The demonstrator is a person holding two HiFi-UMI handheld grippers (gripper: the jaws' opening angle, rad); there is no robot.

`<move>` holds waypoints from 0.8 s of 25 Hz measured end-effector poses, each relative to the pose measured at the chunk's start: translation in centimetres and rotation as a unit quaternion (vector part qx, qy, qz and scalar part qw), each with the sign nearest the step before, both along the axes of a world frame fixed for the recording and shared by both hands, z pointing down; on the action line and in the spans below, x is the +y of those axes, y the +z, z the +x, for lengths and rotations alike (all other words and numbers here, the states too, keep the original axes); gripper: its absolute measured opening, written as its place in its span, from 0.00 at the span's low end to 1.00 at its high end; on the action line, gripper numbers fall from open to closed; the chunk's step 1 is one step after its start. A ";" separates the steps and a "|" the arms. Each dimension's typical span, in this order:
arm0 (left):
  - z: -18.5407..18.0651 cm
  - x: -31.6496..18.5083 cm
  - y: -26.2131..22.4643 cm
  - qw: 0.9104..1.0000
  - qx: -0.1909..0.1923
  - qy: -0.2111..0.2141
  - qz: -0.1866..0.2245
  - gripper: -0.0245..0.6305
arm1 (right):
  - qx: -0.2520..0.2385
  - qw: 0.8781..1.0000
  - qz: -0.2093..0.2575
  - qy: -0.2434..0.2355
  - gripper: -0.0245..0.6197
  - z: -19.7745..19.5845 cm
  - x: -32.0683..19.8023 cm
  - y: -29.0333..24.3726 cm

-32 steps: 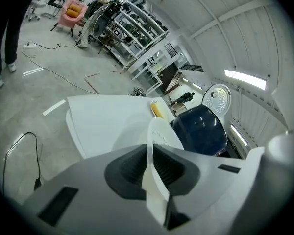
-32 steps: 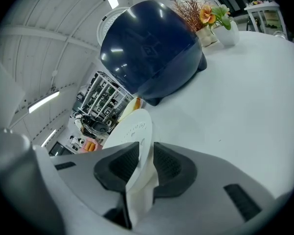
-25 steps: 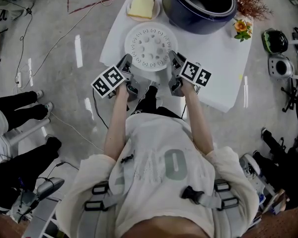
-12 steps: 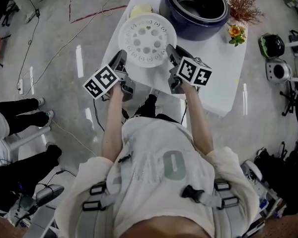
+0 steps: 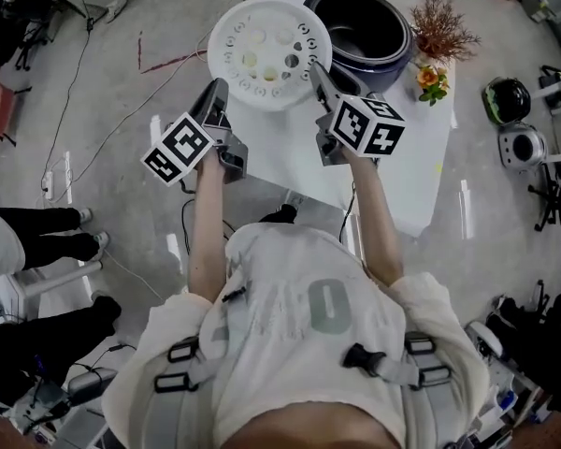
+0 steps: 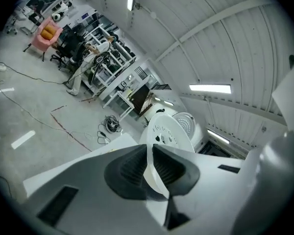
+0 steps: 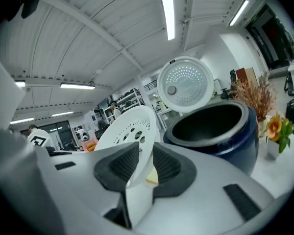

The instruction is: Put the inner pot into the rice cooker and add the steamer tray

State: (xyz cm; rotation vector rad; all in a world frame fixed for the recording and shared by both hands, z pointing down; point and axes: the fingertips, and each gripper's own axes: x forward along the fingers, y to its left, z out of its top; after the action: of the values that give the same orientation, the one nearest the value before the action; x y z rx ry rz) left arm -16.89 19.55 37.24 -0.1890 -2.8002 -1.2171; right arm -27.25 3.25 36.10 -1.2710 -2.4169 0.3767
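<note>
The tray (image 5: 269, 54), a white round disc pierced with holes, hangs in the air between both tongs, clear of the bench (image 5: 402, 157). The left tongs (image 6: 149, 163) are clenched on its rim at about 8 o'clock on the disc as the head view shows it. The right tongs (image 7: 142, 163) are clenched on the rim at about 4 o'clock. In each gripper view the thin white edge runs straight between the two ribbed dark pads, which press it from either side.

From the head view the tray lies nearly flat and covers the far left corner of the bench. Its 2 o'clock edge just overlaps the 9 o'clock rim of the cooker (image 5: 360, 34). Something pale yellow shows through a few of the holes; what it is cannot be told.

The cooker is a dark blue round vessel at the far end of the bench, at 12 o'clock from the person. Its lid (image 7: 185, 84) stands open and upright behind it, with a dotted inner face. The inside is dark under a grey inner rim, and nothing loose shows in it. Whether that lining is the inner pot cannot be told.

At the cooker's 3 o'clock stands a small vase (image 5: 430, 78) with an orange flower, and dry twigs (image 5: 439, 31) just behind it.
</note>
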 end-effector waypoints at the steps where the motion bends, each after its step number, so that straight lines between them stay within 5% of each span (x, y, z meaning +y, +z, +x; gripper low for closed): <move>1: -0.8 -0.1 -1.1 1.000 -0.009 0.004 -0.008 0.11 | -0.013 1.000 -0.003 0.003 0.18 -0.6 -0.1 -1.1; 12: -8.3 -2.6 -8.3 0.993 -0.067 0.061 -0.082 0.11 | -0.075 0.995 -0.023 0.058 0.20 -5.9 -3.7 -7.3; 20: -16.5 -7.4 -10.5 0.980 -0.056 0.126 -0.146 0.11 | -0.054 0.990 -0.012 0.130 0.21 -11.5 -9.2 -7.2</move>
State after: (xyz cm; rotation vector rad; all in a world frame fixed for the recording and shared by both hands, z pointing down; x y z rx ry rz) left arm -33.34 12.17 26.71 0.2177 -2.9715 -0.7838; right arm -38.77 -5.95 28.92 -1.0105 -2.6868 0.4182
